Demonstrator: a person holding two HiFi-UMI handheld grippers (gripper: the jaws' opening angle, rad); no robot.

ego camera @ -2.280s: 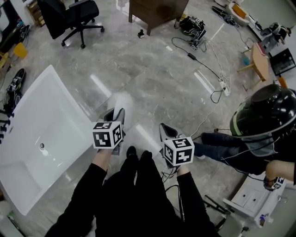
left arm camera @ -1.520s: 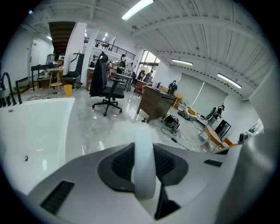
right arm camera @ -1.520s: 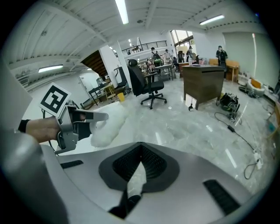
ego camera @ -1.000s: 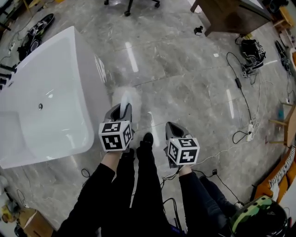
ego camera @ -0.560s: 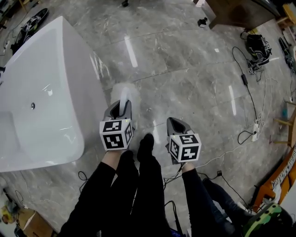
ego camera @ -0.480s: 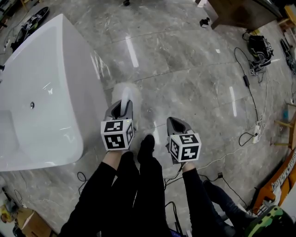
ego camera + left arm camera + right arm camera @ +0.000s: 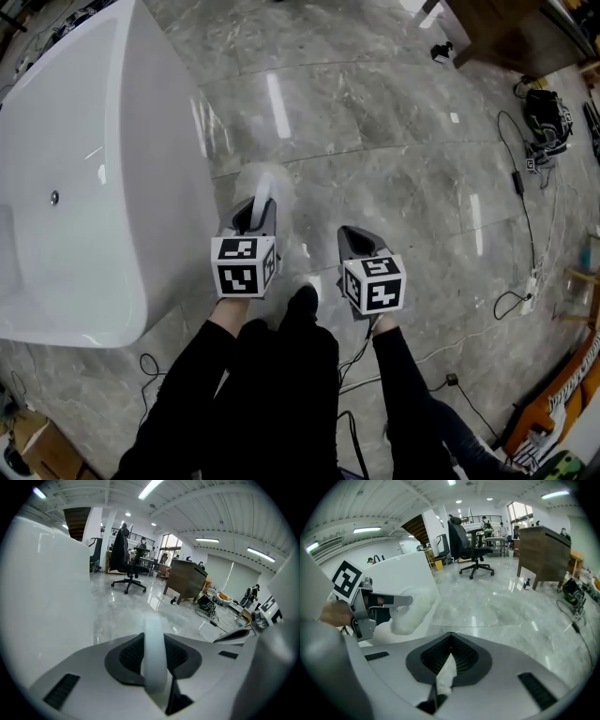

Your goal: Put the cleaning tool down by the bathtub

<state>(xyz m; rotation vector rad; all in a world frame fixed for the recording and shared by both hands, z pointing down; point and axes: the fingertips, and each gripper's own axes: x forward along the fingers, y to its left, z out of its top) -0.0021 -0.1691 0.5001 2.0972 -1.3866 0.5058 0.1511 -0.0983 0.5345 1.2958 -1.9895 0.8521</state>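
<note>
The cleaning tool is a fluffy white duster on a white handle. My left gripper is shut on that handle, with the fluffy head sticking out ahead, low over the grey floor. The white bathtub stands just left of it, its outer wall filling the left of the left gripper view. In the right gripper view the duster shows against the tub. My right gripper hangs to the right, jaws shut; a thin white strip shows in their seam.
The person's black shoe is between the grippers. Cables and a power strip trail over the floor at right, another cable lies by the tub's near end. A brown desk and an office chair stand farther off.
Both grippers have sunk toward the floor beside the tub, and the tub's end now looms larger at left. The duster stays in the left gripper.
</note>
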